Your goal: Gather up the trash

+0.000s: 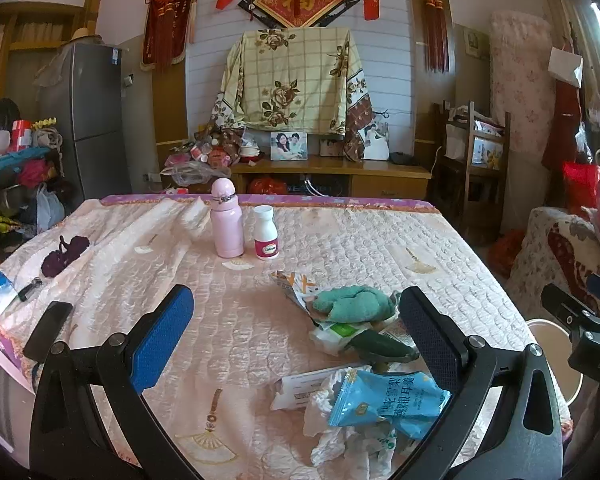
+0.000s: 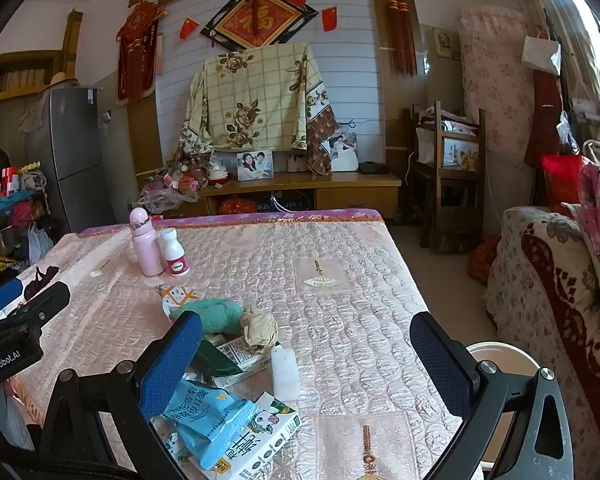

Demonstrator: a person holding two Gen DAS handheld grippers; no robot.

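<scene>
A heap of trash lies near the table's front edge: a blue snack packet, crumpled white tissue, a dark green wrapper, a green-and-white carton, a crumpled tan paper ball and a white block. A teal cloth rests on an orange-and-white wrapper. My left gripper is open above the table, left of the heap. My right gripper is open, with nothing between its fingers.
A pink bottle and a white pill bottle stand mid-table. A black phone, a dark purple item and a small black object lie at left. A white bucket sits on the floor at right, beside a sofa.
</scene>
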